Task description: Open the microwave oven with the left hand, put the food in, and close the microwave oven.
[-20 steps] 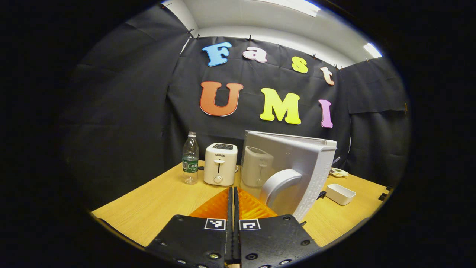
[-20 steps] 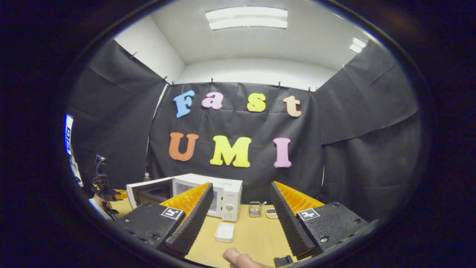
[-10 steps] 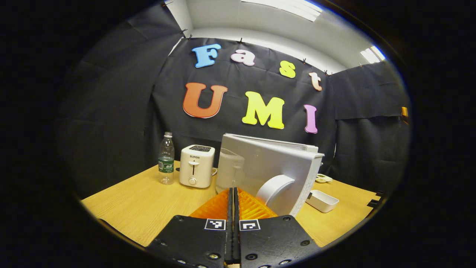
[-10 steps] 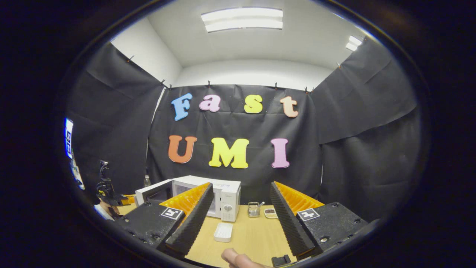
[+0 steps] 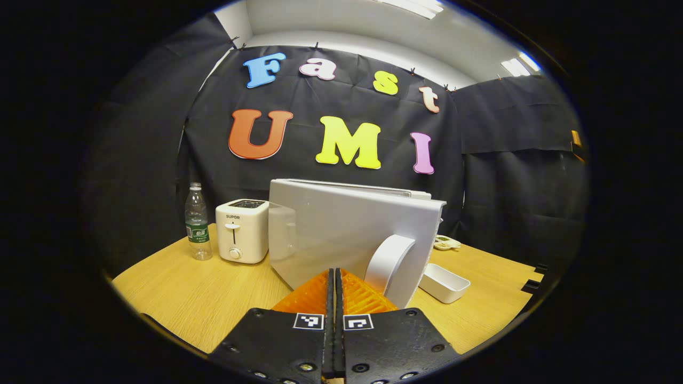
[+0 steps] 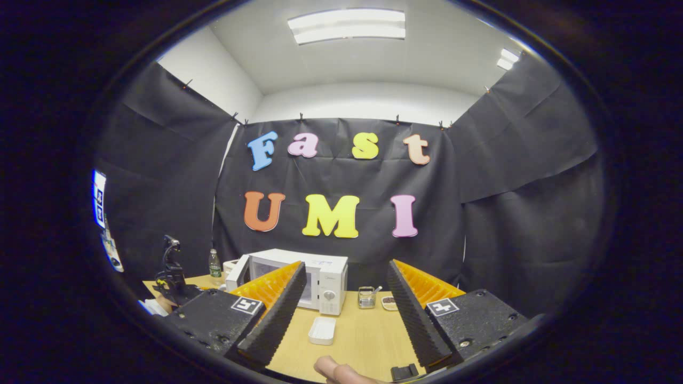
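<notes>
I am holding my right gripper (image 6: 344,298) with fingers spread wide above the table (image 6: 363,336), facing the microwave oven (image 6: 312,280) and the white tray (image 6: 322,330) lying before it.

The table (image 5: 213,298) is matt, pale wood grain. The microwave door (image 5: 341,234) is smooth, glossy white plastic; the bottle (image 5: 197,224) clear plastic.

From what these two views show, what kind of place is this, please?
Probably a mock kitchen corner in a recording booth, not a real home. A white microwave oven, a toaster and a water bottle stand on a wooden table, with black cloth pinned up as walls.
</notes>
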`<state>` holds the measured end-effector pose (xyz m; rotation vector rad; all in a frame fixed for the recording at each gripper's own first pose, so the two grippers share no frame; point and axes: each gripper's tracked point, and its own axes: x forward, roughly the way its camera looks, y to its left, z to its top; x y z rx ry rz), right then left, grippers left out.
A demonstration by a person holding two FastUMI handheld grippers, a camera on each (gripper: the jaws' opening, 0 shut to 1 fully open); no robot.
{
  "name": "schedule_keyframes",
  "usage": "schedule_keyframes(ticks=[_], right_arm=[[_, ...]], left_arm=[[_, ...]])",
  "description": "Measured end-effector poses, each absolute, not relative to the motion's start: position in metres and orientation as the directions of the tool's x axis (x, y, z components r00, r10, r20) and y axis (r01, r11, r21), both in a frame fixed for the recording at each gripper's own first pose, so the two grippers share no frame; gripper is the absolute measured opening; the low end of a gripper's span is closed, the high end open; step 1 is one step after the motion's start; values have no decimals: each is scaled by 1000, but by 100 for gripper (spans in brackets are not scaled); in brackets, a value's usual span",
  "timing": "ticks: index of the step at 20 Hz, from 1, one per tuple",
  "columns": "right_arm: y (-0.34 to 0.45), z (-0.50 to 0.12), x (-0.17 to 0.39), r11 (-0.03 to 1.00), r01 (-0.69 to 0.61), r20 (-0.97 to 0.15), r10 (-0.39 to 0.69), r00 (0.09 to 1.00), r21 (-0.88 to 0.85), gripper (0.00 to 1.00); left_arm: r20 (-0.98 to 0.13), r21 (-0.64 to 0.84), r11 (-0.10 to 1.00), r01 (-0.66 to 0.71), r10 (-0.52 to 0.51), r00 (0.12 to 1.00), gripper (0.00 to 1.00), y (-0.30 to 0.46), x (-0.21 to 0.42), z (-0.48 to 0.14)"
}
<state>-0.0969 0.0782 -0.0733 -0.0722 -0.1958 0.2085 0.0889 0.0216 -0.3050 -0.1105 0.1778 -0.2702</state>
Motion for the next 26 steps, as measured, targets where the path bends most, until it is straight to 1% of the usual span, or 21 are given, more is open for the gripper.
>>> schedule_keyframes(ticks=[2,3,7,8,9,10,12,13,14,18,20,21,22,23,24,26], right_arm=[[77,-74,-98,975,-200,195,215,957,-94,93],[76,-75,-98,975,-203,197,218,956,-93,97],[69,-83,-91,975,-211,193,222,956,-77,96],[66,-84,-88,975,-212,194,222,956,-71,94],[63,-86,-84,974,-215,194,224,955,-67,94],[60,-88,-79,974,-217,196,225,955,-62,97],[50,-94,-67,977,-208,193,214,958,-48,97],[45,-98,-59,978,-205,191,209,959,-40,96],[39,-102,-51,979,-199,186,202,962,-33,97],[14,-117,-17,985,-170,162,171,972,-25,96],[2,-123,-6,988,-154,158,157,975,-26,97],[-1,-123,0,988,-154,160,156,975,-25,94],[-4,-126,5,988,-152,159,155,975,-25,93],[-7,-128,11,988,-155,161,157,974,-28,93],[-9,-130,16,987,-159,160,162,974,-32,97],[-12,-138,25,986,-163,149,166,975,-35,97]], left_arm=[[-165,-120,957,264,-282,945,0,7,94,-305],[-166,-119,955,270,-287,943,0,-1,97,-306],[-171,-143,949,281,-303,937,0,-30,113,-307],[-173,-148,947,285,-309,935,0,-37,120,-308],[-178,-150,946,287,-312,933,0,-43,125,-310],[-182,-150,946,287,-312,933,0,-50,134,-311],[-195,-156,950,271,-299,934,0,-60,148,-314],[-203,-166,950,266,-297,933,11,-65,155,-315],[-203,-172,948,269,-301,932,0,-74,163,-315],[-202,-176,935,307,-340,919,0,-102,189,-311],[-198,-173,935,308,-340,919,0,-112,206,-310],[-202,-174,935,308,-340,919,0,-117,213,-311],[-197,-176,934,311,-343,918,0,-124,220,-308],[-188,-178,933,312,-344,920,0,-128,228,-307],[-185,-179,935,307,-338,923,0,-131,235,-307],[-185,-186,937,296,-329,926,0,-136,251,-309]])
